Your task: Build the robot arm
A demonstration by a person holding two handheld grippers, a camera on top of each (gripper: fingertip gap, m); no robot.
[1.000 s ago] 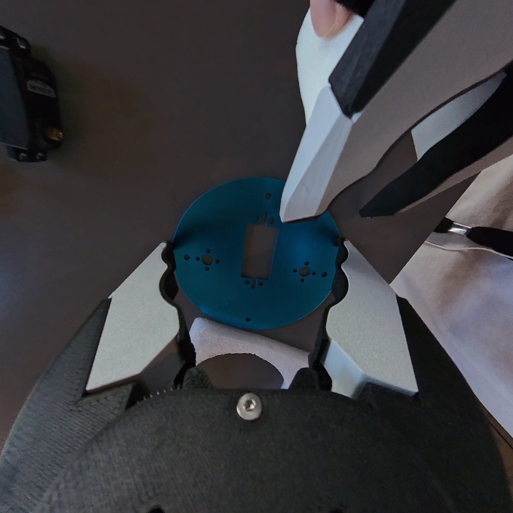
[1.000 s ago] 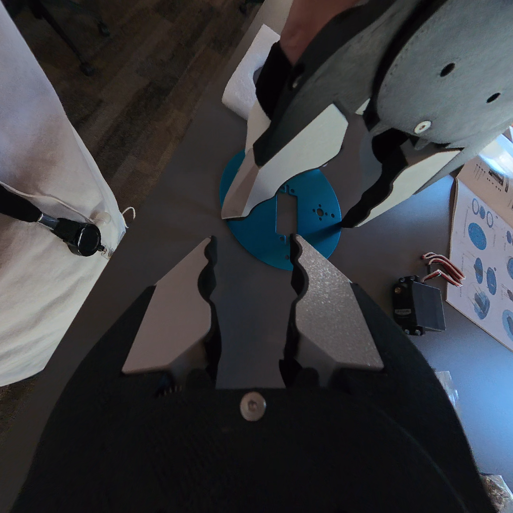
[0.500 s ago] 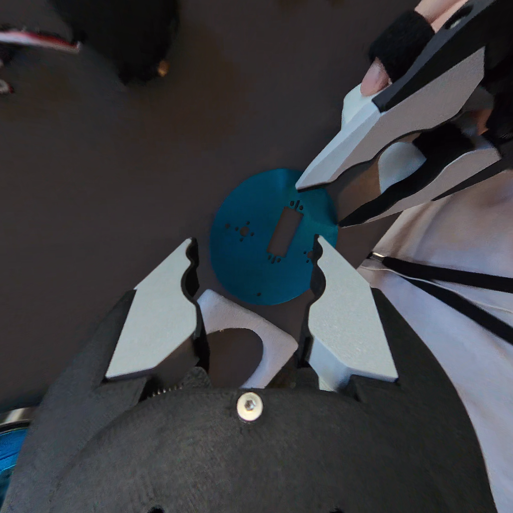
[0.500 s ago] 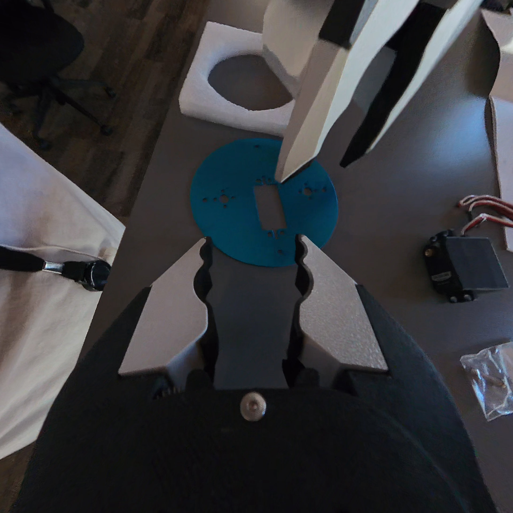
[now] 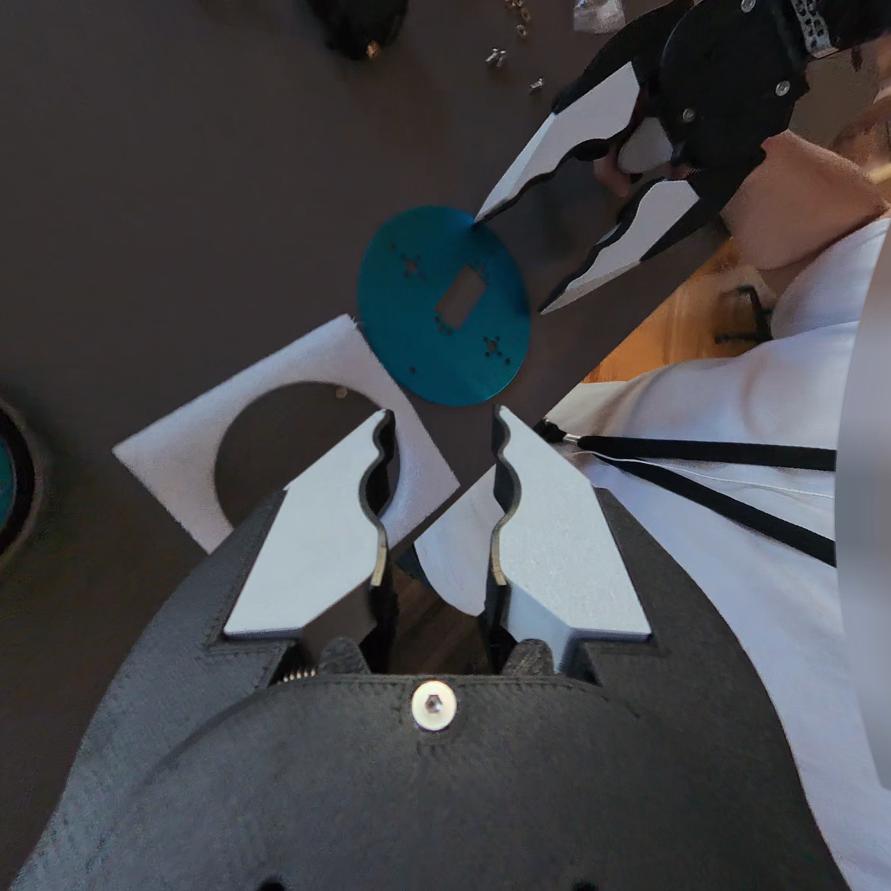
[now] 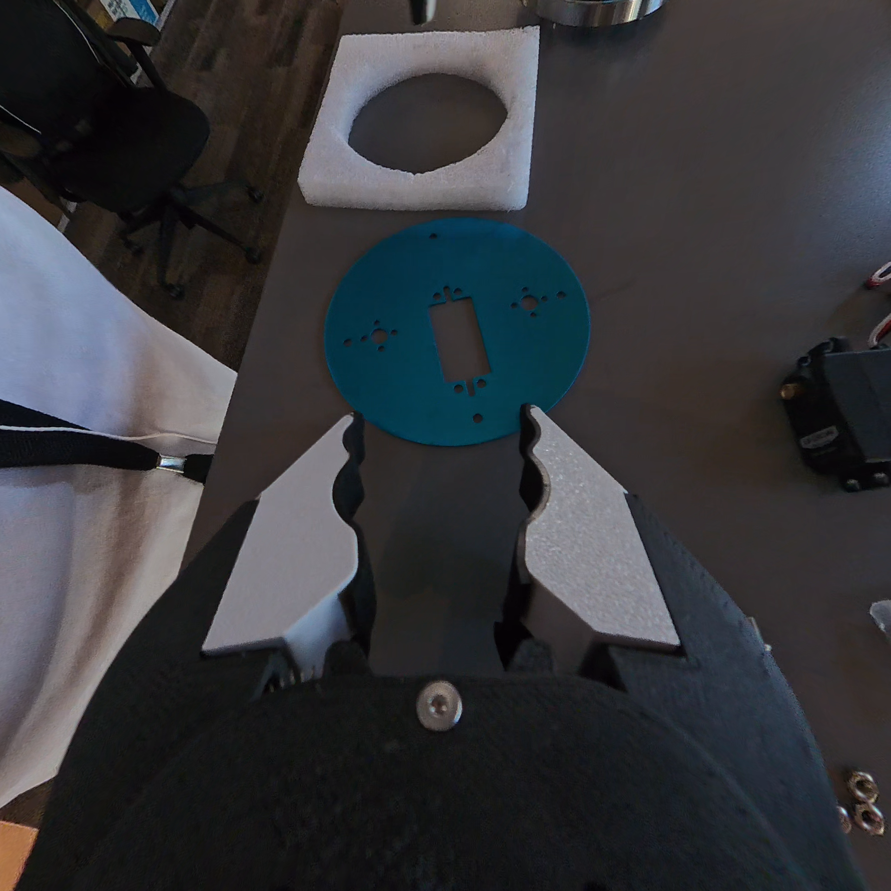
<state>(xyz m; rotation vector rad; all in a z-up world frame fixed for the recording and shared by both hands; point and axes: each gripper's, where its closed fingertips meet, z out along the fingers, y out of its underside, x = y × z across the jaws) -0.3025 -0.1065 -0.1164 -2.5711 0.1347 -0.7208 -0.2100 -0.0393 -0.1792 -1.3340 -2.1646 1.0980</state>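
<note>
A flat blue round plate with a rectangular slot and small holes lies on the dark table. It also shows in the left wrist view. My right gripper is open and empty, its tips at the plate's near edge. In the left wrist view the right gripper hangs over the plate's far edge, with one tip at the rim. My left gripper is open and empty, a little back from the plate, above a white foam square with a round hole. The foam lies just beyond the plate.
A black servo with wires lies to the right, with several nuts nearer me. A metal rim stands past the foam. The table edge runs along the left, with a person's white garment and an office chair beyond it. The grippers' ends are close to 15 cm from one another. My left gripper is the nearer one to the white foam square: about 6 cm, against 12 cm.
My left gripper has pulled back from around the plate, narrowed, and left the right wrist view. My right gripper has backed off to the plate's edge and opened wider. The plate lies flat.
</note>
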